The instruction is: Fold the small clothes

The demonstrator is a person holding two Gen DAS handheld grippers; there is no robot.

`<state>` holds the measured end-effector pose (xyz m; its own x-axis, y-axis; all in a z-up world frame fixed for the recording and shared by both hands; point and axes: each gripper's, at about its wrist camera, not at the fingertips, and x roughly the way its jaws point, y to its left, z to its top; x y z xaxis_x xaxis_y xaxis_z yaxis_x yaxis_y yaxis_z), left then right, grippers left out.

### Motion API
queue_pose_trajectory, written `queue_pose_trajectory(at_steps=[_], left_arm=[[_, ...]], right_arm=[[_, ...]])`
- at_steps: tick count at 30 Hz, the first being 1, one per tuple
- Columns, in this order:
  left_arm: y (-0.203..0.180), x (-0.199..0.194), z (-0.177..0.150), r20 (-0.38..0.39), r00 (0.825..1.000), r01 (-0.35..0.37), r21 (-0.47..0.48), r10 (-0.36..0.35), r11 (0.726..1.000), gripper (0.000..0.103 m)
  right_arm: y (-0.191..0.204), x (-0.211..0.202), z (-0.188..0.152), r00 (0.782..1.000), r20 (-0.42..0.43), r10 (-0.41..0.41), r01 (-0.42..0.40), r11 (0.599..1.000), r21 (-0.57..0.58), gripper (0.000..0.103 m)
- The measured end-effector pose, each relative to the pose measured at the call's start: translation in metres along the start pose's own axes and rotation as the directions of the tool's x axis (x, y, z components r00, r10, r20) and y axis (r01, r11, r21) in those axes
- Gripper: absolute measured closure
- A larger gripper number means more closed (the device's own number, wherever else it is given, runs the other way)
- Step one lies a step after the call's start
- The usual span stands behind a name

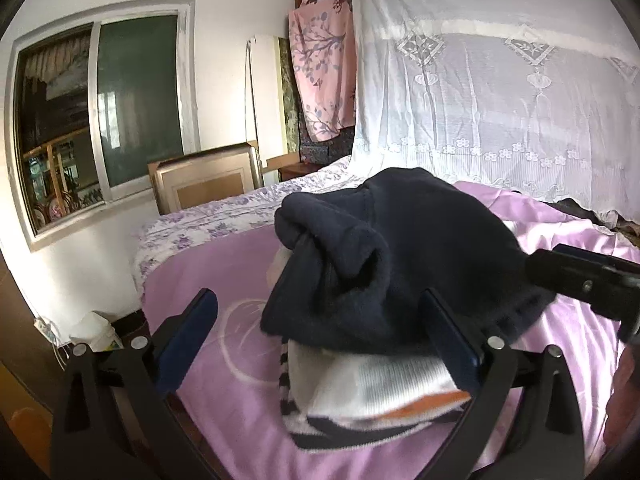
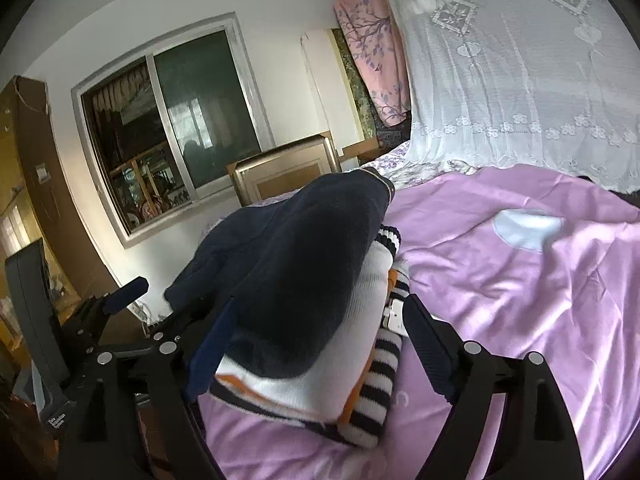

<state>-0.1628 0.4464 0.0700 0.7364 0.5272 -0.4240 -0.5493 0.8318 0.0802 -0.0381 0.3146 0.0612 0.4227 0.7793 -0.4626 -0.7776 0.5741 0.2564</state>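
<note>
Both jaws wide, navy garment point(image 2: 296, 280) atop striped knit point(image 2: 376, 384), lengthwise away.

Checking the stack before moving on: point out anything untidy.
The navy garment on top of the white striped garment is bunched and slumps off the stack's left side, not folded flat.

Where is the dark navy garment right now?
The navy garment lies on top of the folded white striped garment on the pink bedspread, centre in both wrist views, between the open jaws of each gripper, near the bed's window-side edge.
</note>
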Motion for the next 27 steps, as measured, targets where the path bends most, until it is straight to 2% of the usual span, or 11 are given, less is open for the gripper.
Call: queue_pose_trajectory(at_steps=[14,22,27], left_arm=[[-0.023,-0.048,-0.003,0.055,0.998,-0.038,0.049,0.035,0.998,0.005],[-0.028,-0.072,-0.003,0.066,0.993,-0.105,0.053,0.102,0.993,0.004],[-0.032,-0.085,-0.004,0.073,0.991,-0.117,0.057,0.112,0.992,0.004]], right_arm=[[0.002,-0.049,-0.032,1.0,0.02,0.016,-0.016,1.0,-0.026,0.011],[-0.008,-0.084,-0.035,0.996,0.08,0.03,-0.029,1.0,-0.012,0.006],[-0.016,-0.102,-0.037,0.994,0.112,-0.007,0.008,1.0,-0.011,0.005]])
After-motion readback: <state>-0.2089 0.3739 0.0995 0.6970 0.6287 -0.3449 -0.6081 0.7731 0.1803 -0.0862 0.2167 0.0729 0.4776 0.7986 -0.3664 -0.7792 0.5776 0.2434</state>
